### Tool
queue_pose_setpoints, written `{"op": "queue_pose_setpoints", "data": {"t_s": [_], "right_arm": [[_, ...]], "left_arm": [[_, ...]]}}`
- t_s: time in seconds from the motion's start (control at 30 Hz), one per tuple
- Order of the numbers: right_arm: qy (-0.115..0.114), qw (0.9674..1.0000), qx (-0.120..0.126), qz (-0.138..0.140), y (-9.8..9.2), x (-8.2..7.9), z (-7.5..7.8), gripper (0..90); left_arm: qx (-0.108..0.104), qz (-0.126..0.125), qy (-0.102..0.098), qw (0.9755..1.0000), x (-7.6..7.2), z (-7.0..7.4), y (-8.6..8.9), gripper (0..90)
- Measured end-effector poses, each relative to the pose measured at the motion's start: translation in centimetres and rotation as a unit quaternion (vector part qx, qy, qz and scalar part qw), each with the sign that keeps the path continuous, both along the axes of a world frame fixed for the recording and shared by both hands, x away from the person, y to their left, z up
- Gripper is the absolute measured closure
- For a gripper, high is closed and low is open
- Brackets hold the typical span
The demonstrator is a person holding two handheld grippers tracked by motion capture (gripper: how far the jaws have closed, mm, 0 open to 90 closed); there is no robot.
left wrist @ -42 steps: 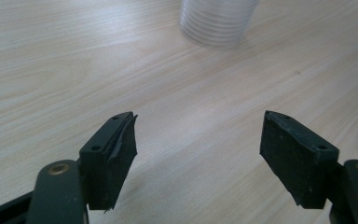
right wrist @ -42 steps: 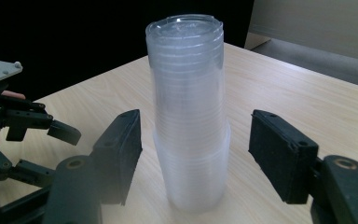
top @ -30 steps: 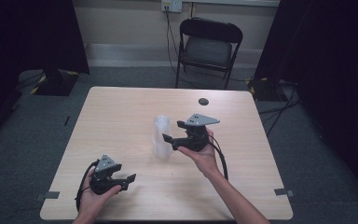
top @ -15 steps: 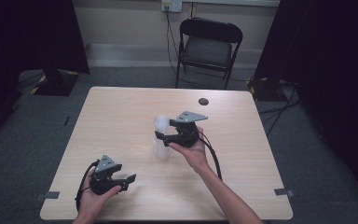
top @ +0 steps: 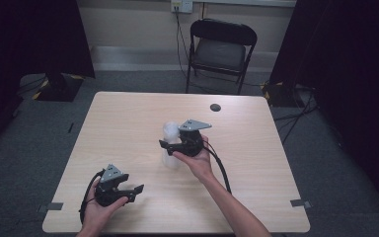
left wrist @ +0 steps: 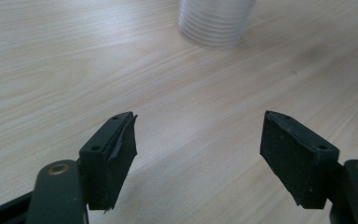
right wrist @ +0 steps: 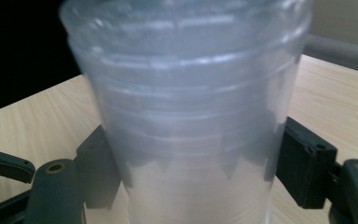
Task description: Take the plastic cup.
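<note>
Light wood-grain counter on grey carpet, with dark curtains at both sides of the room, a pale wall behind, and a black folding chair at the far edge. A small dark disc lies on the counter near that edge. Left claw, near the front left corner: held low over the bare counter with its jaws spread wide and nothing between them; in the left gripper view the base of the cup stack stands well ahead of it. Cup stack, at mid-counter: clear plastic cups nested upright, rims layered one above another, walls translucent and faintly ribbed; nothing can be made out inside the top cup. Right claw: its jaws, just now closing and then easing slightly, flank the stack on either side, seemingly against its walls, though firm contact cannot be confirmed.
</note>
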State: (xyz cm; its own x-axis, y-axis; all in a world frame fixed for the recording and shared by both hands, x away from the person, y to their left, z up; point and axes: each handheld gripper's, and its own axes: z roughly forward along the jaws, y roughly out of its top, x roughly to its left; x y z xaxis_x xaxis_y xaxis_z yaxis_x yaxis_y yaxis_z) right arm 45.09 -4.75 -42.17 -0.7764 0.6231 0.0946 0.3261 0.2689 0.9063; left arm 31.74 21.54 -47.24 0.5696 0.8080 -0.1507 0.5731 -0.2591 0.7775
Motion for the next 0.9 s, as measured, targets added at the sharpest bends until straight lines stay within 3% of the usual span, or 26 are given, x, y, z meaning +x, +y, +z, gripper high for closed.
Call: {"op": "queue_pose_setpoints", "data": {"t_s": [0.33,0.9], "right_arm": [[0.005,0.9999,-0.010,-0.003,0.34,0.10,-0.68,28.0],[-0.013,0.9999,-0.010,-0.005,0.33,-0.13,-0.02,29.2]], "left_arm": [[0.002,-0.003,0.005,1.0000,0.02,-0.04,-0.05,26.6],[0.003,-0.006,0.004,1.0000,0.02,-0.06,-0.10,26.6]]}}
